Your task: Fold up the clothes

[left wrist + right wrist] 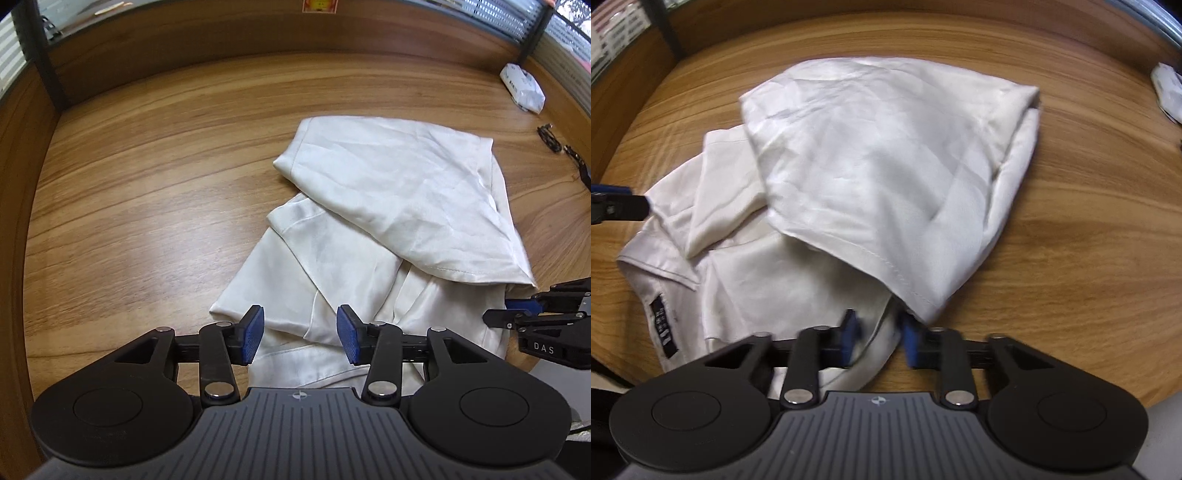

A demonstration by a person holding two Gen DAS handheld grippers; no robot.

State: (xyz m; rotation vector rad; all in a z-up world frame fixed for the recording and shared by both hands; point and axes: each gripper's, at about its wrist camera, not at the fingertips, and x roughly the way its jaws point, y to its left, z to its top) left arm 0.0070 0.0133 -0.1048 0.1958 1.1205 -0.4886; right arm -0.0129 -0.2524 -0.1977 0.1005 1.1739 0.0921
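Gripper body (546, 347) reads "DAS"; white garment's (871, 166) black label (663, 325) unreadable.

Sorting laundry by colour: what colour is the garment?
White garment, clearest in the left wrist view.

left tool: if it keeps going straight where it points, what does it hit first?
Most likely the white garment. The left tool stands open and pointing steeply down, with the near edge of the cloth showing directly between its pads and nothing else in the gap. How far above the cloth it sits is unclear.
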